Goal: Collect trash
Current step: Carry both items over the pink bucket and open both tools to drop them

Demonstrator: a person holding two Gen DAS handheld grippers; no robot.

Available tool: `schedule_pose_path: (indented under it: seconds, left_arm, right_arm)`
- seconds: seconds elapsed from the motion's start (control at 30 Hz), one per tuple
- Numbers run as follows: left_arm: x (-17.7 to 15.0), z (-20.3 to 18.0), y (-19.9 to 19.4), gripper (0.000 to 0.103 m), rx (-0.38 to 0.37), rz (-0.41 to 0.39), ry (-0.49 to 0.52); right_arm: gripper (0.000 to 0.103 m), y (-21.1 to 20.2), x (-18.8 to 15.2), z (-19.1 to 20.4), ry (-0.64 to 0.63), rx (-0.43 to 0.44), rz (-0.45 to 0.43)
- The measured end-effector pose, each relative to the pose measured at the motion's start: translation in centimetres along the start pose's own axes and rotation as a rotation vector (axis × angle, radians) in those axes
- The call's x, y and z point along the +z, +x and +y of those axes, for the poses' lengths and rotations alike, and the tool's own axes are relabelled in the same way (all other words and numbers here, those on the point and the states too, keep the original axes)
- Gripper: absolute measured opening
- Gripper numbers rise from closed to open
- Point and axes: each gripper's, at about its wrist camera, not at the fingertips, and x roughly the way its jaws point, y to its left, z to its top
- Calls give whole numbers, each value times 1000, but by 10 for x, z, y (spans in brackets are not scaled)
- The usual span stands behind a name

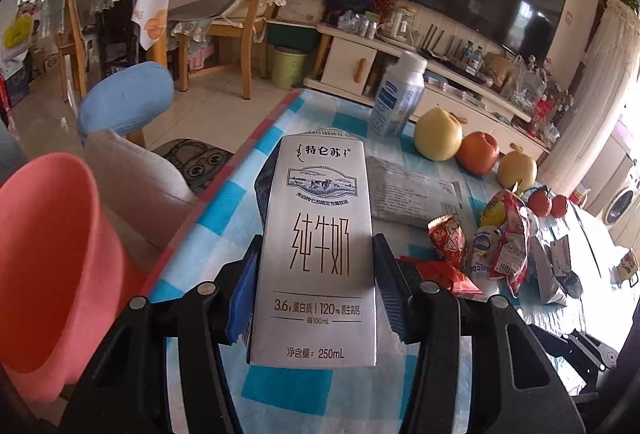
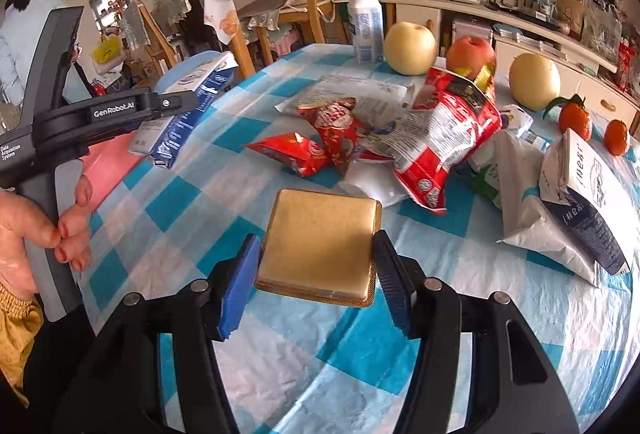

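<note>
Gripping the milk carton (image 1: 316, 254) in the left tool (image 1: 316, 240), clamped narrow on its two long sides. Holding it lengthwise, pointing straight out along the fingers, printed face up, top end away. Hovering just past the near-left edge of the counter (image 1: 224, 209), clear of the checked cloth. Looking left and down now: sitting right there beside the tool, the pink bin (image 1: 52, 254), open mouth tilted this way. Judging the drop as a short swing left and a tip downward, nothing more, with the left tool plainly the nearer one.

Moving out to the other side: pinching a flat gold packet (image 2: 320, 246) in the right tool (image 2: 316, 236), pads pressing both edges, low over the middle of the counter; lifted or resting, cannot tell. Lying well across from the bin, so probably waiting its turn. Beyond that, leaving red wrappers (image 2: 320, 137) heaped farther back, untouched, near the fruit.
</note>
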Motion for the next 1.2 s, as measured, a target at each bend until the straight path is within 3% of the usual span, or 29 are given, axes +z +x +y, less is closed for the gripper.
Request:
schedule_pose_path:
  seconds: [0.13,0.37,0.63,0.87,0.93,0.97,1.0,1.2]
  left_arm:
    - [16,31,-31,54,91,-65,-62]
    - [33,112,-67,54,219,-106,-205]
    - [34,199,-86,54,395,-101,-292]
    - [30,254,-86,54,424,-53,-374]
    - [28,257,-86,61,429,-54,-371]
    - [29,258,-86,74,431,-55,-370]
    - [29,259,-86,78,437,-63,-370]
    - [35,241,-86,83,410,-97,-324]
  right_arm:
    - [59,-7,9,26,-23,29,-29]
    - [59,-5,43,112,-138,115,-67]
    - [59,49,94,235,-319,219,-50]
    - [60,103,95,315,-482,243,39]
    - [66,114,90,327,-500,206,63]
    - [78,117,88,330,-501,192,65]
    - [85,117,86,331,-495,182,58]
    - [86,94,74,301,-373,159,20]
